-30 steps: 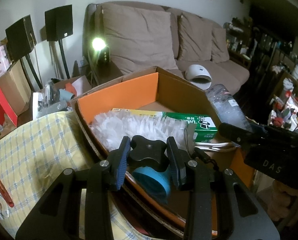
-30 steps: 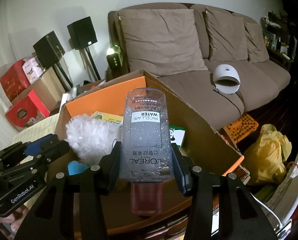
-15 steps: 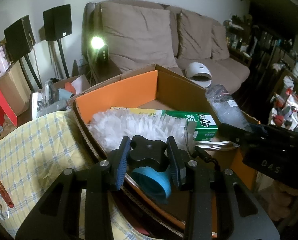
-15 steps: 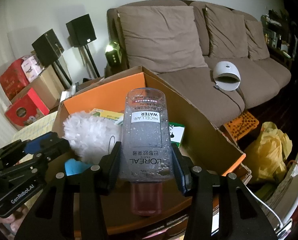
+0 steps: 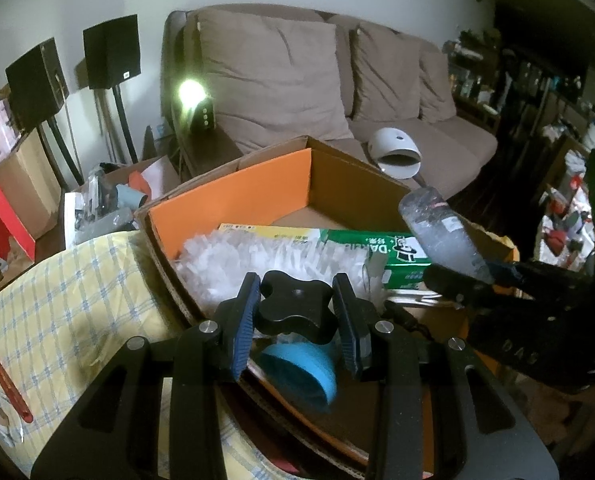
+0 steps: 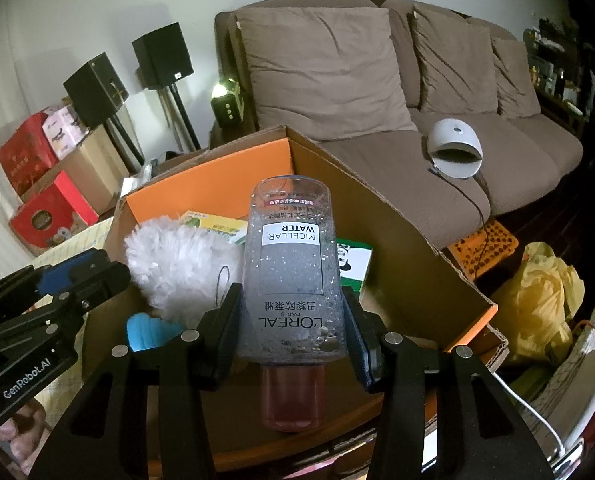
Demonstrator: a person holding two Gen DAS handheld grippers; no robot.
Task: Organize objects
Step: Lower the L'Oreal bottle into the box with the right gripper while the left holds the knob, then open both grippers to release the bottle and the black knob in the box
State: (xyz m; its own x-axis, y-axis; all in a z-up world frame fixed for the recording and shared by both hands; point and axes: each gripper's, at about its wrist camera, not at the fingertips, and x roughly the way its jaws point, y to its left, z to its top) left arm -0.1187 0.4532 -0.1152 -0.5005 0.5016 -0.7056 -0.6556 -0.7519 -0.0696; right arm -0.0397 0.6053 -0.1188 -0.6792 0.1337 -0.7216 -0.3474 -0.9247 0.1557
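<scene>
- Two tongs hover over the cardboard box (image 6: 397, 216), each gripping something.
- Left tongs (image 5: 296, 312) clamp a black knob (image 5: 295, 310) above a blue sponge (image 5: 301, 370).
- Right tongs (image 6: 291, 330) clamp a clear bottle (image 6: 291, 280), cap toward the camera.
- White duster (image 6: 177, 264) lies inside.

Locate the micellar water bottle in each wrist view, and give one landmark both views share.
Left wrist: micellar water bottle at right of centre, tilted, over the cardboard box, gripped by the right gripper.
Right wrist: bottle at centre, cap toward the camera, clamped between the fingers.
Shared landmark: the white feather duster inside the box.
</scene>
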